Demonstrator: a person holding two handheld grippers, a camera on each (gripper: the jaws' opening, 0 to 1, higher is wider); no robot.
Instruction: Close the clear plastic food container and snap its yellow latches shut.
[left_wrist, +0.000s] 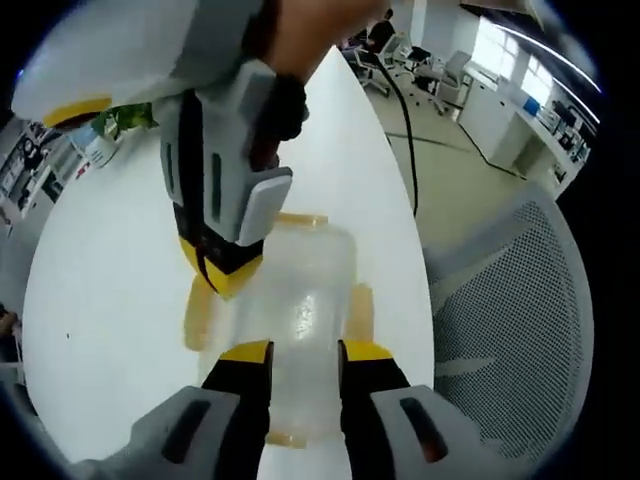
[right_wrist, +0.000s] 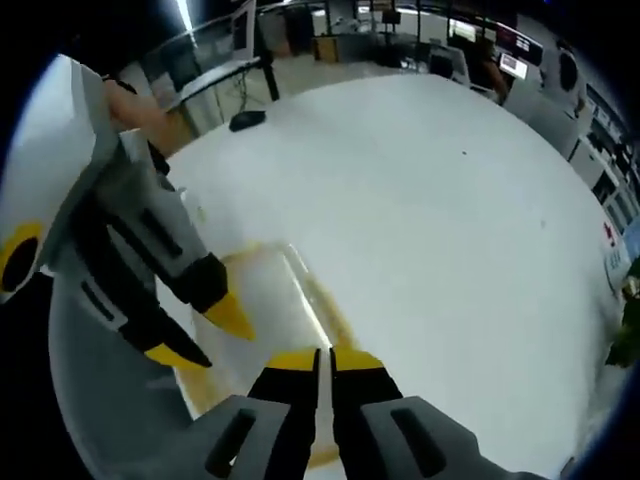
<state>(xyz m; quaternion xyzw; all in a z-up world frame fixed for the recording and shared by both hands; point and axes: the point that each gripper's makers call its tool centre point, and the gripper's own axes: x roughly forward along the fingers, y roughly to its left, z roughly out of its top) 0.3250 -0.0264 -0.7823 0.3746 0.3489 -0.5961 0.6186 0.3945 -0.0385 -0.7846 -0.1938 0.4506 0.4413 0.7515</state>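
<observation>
On the white table (left_wrist: 110, 300), the left gripper (left_wrist: 305, 352) straddles the container (left_wrist: 305, 290) (lettering unreadable); right gripper (right_wrist: 322, 358) pressed together.

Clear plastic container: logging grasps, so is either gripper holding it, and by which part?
Neither clearly grips it. The left gripper stands open astride the clear plastic food container; the right gripper, shut, presses its tips at the lid's edge.

white table (right_wrist: 450, 220) bare and open beyond container (left_wrist: 305, 300), mesh chair (left_wrist: 520, 320) close off table's edge
</observation>
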